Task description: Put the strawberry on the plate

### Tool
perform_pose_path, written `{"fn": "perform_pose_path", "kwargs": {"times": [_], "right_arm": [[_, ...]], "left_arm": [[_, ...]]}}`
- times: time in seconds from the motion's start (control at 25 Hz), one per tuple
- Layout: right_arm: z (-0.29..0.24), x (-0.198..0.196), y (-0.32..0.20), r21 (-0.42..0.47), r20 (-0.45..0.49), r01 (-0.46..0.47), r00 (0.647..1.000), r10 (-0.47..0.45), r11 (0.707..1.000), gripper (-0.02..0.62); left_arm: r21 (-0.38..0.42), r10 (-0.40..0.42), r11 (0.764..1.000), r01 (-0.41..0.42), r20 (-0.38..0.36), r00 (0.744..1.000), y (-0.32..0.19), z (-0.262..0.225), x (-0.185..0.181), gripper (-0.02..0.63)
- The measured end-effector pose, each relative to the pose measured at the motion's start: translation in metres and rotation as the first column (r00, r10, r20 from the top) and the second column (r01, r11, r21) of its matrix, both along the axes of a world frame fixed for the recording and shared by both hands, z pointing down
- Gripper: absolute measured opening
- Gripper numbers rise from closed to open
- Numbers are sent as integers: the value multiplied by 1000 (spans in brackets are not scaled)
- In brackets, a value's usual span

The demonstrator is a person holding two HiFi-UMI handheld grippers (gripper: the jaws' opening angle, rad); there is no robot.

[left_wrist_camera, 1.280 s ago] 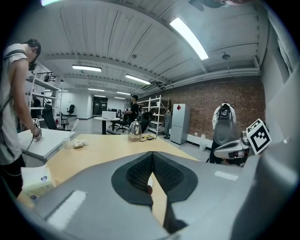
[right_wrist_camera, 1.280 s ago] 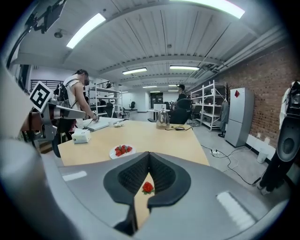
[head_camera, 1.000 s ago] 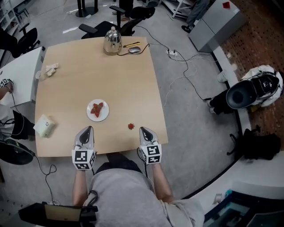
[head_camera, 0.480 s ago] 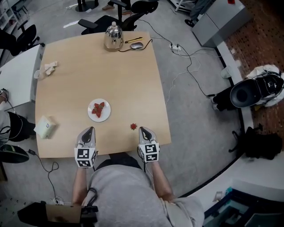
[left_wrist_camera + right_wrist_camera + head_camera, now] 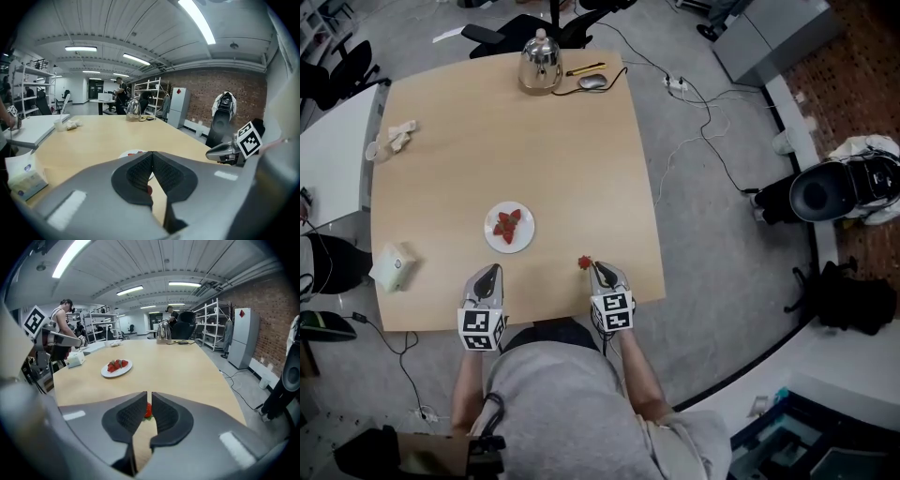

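table (image 5: 487,141) of pale wood carries a white plate (image 5: 523,241) of strawberry pieces (image 5: 506,225). left gripper (image 5: 487,272) sits at the near edge, jaws pressed together, empty. right gripper (image 5: 600,267) has jaws opening to a slim gap, gripping nothing; the strawberry (image 5: 584,262) lies on the table just beyond its tips.

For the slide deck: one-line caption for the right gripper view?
Right gripper, jaws opening, aimed at the lone strawberry on the table; plate beyond, to the left.
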State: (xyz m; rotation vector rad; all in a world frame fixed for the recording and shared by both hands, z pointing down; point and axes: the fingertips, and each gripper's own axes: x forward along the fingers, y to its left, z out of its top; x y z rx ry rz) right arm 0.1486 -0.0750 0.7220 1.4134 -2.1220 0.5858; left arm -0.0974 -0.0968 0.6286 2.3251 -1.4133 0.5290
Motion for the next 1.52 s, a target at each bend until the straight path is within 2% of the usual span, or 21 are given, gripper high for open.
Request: {"fn": "perform_pose_path", "kwargs": {"times": [0.32, 0.52, 1.0, 1.36, 1.52], "right_arm": [[20, -6, -7, -104, -2, 63, 998, -63, 993, 129], [32, -9, -9, -170, -18, 102, 994, -107, 980, 161], [55, -15, -7, -257, -103, 188, 970, -220, 948, 187], [59, -19, -7, -267, -108, 202, 965, -238, 942, 156], [56, -18, -11, -242, -84, 195, 972, -220, 950, 155]], "left_arm": [[-4, -17, 1000, 17, 6, 1000, -6, 2, -6, 20], [-8, -43, 999, 43, 5, 999, -9, 2, -13, 20], [-24, -89, 996, 89, 9, 996, -13, 6, -30, 20], [-28, -88, 996, 89, 8, 996, -20, 10, -32, 20], [-26, -89, 996, 89, 9, 996, -22, 9, -31, 20]]}}
